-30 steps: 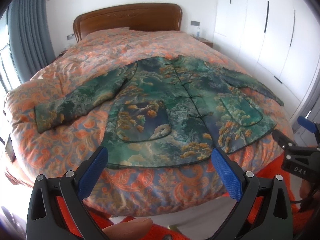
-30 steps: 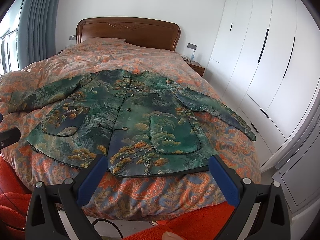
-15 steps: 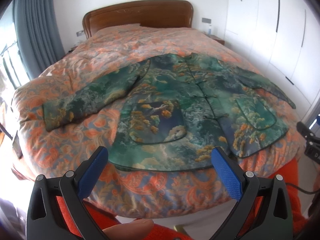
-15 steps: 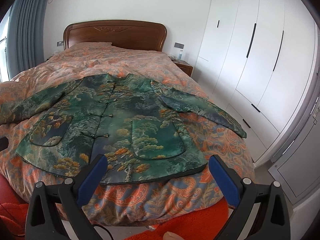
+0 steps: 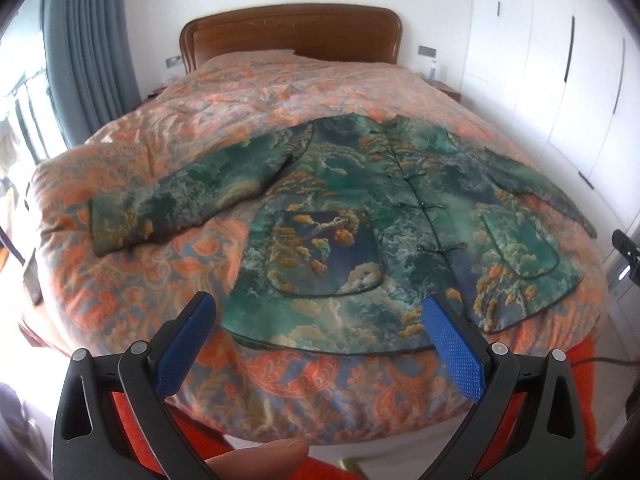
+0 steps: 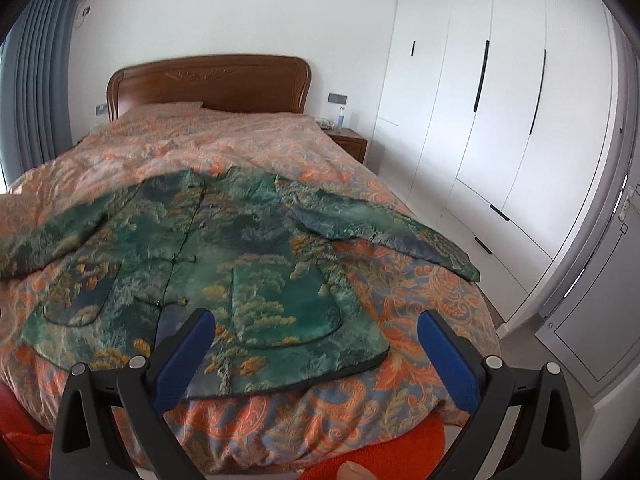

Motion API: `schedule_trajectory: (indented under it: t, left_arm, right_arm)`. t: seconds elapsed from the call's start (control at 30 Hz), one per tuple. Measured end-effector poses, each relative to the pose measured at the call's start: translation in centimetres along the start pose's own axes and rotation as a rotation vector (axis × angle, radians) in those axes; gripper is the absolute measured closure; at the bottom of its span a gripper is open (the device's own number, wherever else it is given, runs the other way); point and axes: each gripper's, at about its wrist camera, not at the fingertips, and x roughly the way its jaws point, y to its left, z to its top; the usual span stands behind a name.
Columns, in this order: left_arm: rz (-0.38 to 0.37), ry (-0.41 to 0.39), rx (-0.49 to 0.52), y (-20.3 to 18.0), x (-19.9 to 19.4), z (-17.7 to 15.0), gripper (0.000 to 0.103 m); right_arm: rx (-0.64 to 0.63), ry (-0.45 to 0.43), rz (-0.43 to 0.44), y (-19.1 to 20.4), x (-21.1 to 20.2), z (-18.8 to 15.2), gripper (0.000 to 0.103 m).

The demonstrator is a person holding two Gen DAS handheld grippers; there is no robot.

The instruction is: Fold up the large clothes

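— Fingers (image 5: 188,344) of the left gripper (image 5: 318,312)?
— Spread wide, empty, above the bed's (image 5: 132,280) foot. Right gripper (image 6: 316,328) likewise.
— Jacket (image 5: 360,220)?
— Flat, face up on the bed, buttoned, sleeves out.
— Hidden?
— In the right view its far sleeve is cut off; in the left view only the right gripper's tip shows, blurred.

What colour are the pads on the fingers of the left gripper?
Blue textured pads, on black fingers; clearest in the left wrist view.
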Motion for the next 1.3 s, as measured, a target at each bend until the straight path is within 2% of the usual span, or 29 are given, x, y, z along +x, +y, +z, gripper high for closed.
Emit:
schedule_trajectory:
  t: [0.1, 0.2, 0.37, 0.47, 0.53, 0.6, 0.77, 0.8, 0.93, 1.0, 1.07, 1.17, 1.23, 1.3]
  left_arm:
    - [0.011, -0.018, -0.004, 0.0, 0.0, -0.1, 0.000]
    - [0.028, 0.000, 0.005, -0.1, 0.6, -0.2, 0.000]
    - [0.048, 0.032, 0.036, -0.3, 1.3, -0.5, 0.000]
    - [0.050, 0.040, 0.049, -0.2, 1.5, -0.6, 0.000]
    - [0.049, 0.066, 0.042, 0.4, 2.1, -0.5, 0.000]
    - [0.001, 0.110, -0.018, 1.8, 2.7, -0.3, 0.000]
    - [-0.001, 0.103, -0.044, 4.9, 5.0, 0.0, 0.000]
    - [-0.013, 0.132, -0.068, 6.4, 6.5, 0.1, 0.000]
    - [-0.182, 0.273, -0.145, 10.4, 12.1, -0.1, 0.001]
    - [-0.209, 0.305, -0.133, 11.0, 14.4, -0.7, 0.001]
    - [-0.204, 0.339, -0.119, 11.0, 16.1, -1.5, 0.001]
    - [-0.236, 0.396, -0.129, 10.6, 18.0, -2.6, 0.004]
    - [-0.271, 0.419, -0.141, 10.3, 18.3, -3.0, 0.017]
    - [-0.287, 0.416, -0.133, 9.6, 18.2, -3.0, 0.023]
  right_arm:
    - [-0.002, -0.007, 0.013, -0.9, 0.8, 0.7, 0.000]
    - [-0.016, -0.006, 0.071, -1.2, 1.9, 0.4, 0.000]
    - [0.013, 0.103, 0.152, -1.2, 4.6, -1.1, 0.000]
    - [0.030, 0.116, 0.174, -1.3, 5.0, -1.8, 0.000]
    - [0.032, 0.120, 0.184, -1.4, 5.1, -2.0, 0.000]
    - [0.028, 0.122, 0.190, -1.4, 5.0, -2.0, 0.000]
    - [0.036, 0.116, 0.195, -1.9, 4.8, -2.1, 0.000]
    - [0.045, 0.123, 0.196, -2.1, 5.0, -2.1, 0.000]
    - [0.035, 0.148, 0.237, -3.6, 7.4, -2.0, 0.000]
    - [0.031, 0.202, 0.203, -5.2, 10.2, -2.2, 0.000]
    - [0.075, 0.272, 0.204, -7.1, 13.1, -2.5, 0.000]
    - [0.192, 0.375, 0.287, -9.6, 17.1, -3.3, 0.000]
    - [0.238, 0.421, 0.331, -10.2, 19.2, -3.8, 0.000]
    - [0.233, 0.438, 0.337, -9.9, 20.3, -4.1, 0.000]
